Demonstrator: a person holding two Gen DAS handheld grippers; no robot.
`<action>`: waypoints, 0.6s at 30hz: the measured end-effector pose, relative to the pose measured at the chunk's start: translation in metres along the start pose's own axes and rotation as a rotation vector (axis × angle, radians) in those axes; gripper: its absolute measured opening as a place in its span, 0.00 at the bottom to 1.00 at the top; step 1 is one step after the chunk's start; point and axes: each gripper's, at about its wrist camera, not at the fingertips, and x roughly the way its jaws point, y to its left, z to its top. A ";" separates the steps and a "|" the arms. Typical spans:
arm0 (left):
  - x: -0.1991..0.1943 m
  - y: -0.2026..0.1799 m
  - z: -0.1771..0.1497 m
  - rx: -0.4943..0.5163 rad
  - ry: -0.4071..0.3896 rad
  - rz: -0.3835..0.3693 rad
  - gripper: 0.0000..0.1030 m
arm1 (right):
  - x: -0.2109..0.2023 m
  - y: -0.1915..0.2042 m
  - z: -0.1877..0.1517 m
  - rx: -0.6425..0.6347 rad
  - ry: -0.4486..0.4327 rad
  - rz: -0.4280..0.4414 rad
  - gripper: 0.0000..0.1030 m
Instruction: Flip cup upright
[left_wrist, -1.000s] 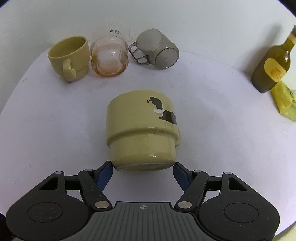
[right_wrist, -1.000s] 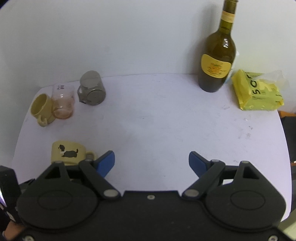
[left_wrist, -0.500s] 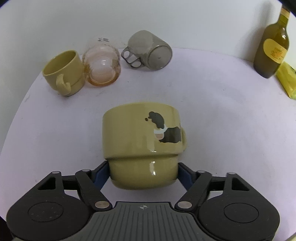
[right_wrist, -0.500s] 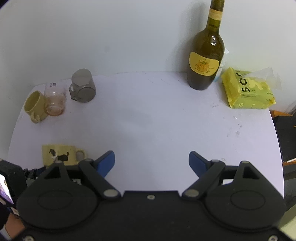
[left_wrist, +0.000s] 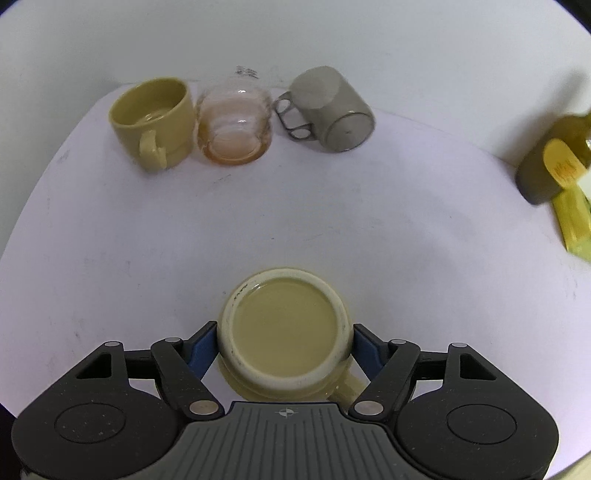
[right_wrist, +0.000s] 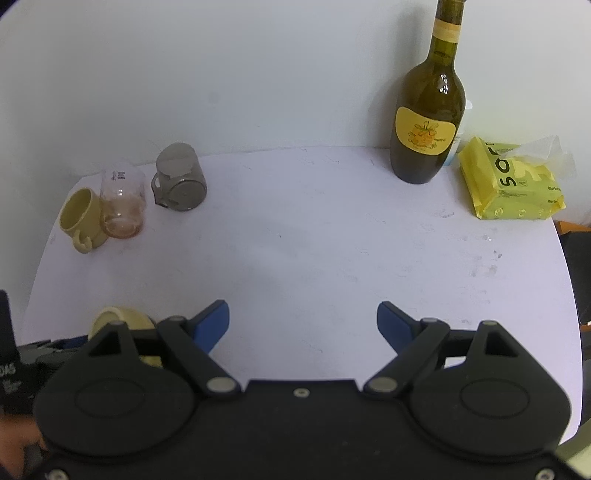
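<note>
With its blue pads pressed against both sides of the cup's (left_wrist: 286, 328) narrow base section, the left gripper (left_wrist: 284, 345) has the jaws closed on it, cup sitting near the front edge of the white table (left_wrist: 332, 221). Left wrist view looks straight at the cup's underside: pale foot ring with dark scuffs, glazed yellow centre, handle stub poking out lower right by the right pad. Can't tell from that view whether the cup touches the table or is lifted. Right wrist view catches only a sliver of it at far left, partly hidden behind the gripper body. Right gripper (right_wrist: 303, 325) holds nothing, jaws spread wide over bare tabletop. At the back left sit three more vessels in a row: yellow mug (left_wrist: 155, 118) upright with handle facing forward, glass cup (left_wrist: 234, 127) just beside it, grey metal mug (left_wrist: 328, 109) lying on its side, a little apart. Wine bottle (right_wrist: 428, 118) stands at the back right, yellow pack of wipes (right_wrist: 511, 181) near it.
</note>
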 end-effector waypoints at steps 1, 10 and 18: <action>0.001 0.001 0.002 -0.013 0.007 0.003 0.67 | 0.000 -0.002 0.001 0.006 -0.003 -0.003 0.84; 0.005 -0.007 0.012 0.022 0.018 0.024 0.71 | 0.001 -0.011 0.003 0.035 -0.010 -0.022 0.84; 0.001 -0.016 0.001 0.250 -0.013 0.035 0.80 | 0.005 -0.015 0.003 0.033 0.003 -0.019 0.84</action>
